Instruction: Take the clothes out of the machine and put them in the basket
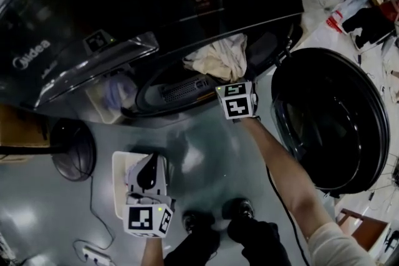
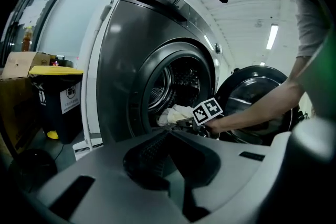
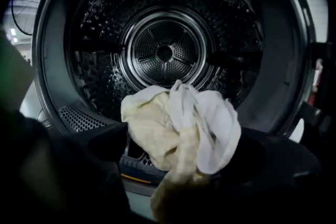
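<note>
Right gripper (image 1: 235, 85) reaches forward, jaws spread wide; left gripper (image 1: 149, 164) hangs low, closed.

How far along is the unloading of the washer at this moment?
Done: the washer door stands open. In hand: the right claw is open, the cream and white cloth at the drum mouth between its jaws, not gripped. To do: grip it and carry it to a basket; none clearly shows. The left claw holds nothing.
</note>
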A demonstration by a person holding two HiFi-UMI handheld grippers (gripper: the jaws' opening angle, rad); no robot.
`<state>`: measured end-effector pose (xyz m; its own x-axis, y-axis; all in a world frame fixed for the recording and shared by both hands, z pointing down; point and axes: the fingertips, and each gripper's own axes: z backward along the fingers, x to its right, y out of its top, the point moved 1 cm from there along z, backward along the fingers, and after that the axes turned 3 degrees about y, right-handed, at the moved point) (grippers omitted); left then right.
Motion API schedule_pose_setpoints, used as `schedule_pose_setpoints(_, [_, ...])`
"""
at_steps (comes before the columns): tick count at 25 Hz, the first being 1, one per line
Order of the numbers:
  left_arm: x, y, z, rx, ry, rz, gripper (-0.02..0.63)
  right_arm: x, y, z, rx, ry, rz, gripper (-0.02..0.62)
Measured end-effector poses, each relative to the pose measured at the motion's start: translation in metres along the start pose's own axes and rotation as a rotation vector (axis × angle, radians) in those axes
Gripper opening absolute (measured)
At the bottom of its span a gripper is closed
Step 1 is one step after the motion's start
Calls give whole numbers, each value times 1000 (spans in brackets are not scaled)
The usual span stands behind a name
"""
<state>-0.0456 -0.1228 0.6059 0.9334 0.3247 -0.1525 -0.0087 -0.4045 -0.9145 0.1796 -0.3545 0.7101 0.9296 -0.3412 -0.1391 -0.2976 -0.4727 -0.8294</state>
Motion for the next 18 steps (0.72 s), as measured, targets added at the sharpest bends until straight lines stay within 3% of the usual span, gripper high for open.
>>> schedule_pose_setpoints(6, [-7,-7,0,10,4,7,17,-1,-5,-7,30,51,-21,507])
schedule_pose_setpoints(7, [-8,-7,0,12,5,10,17,-3,-6,-6,39,60,-26,484])
schedule_pose_setpoints(11, [-8,-8,1,20,7,9,17,-21,-4,-4,49,119,-17,279])
schedule_pose_setpoints(14, [-8,-10,4,18,10,7,18,-34,-4,-3,40,144,6,175])
schedule_pose_setpoints(18, [-10,-5,12,23,21,9,18,-37,-2,7,24,156,6,114])
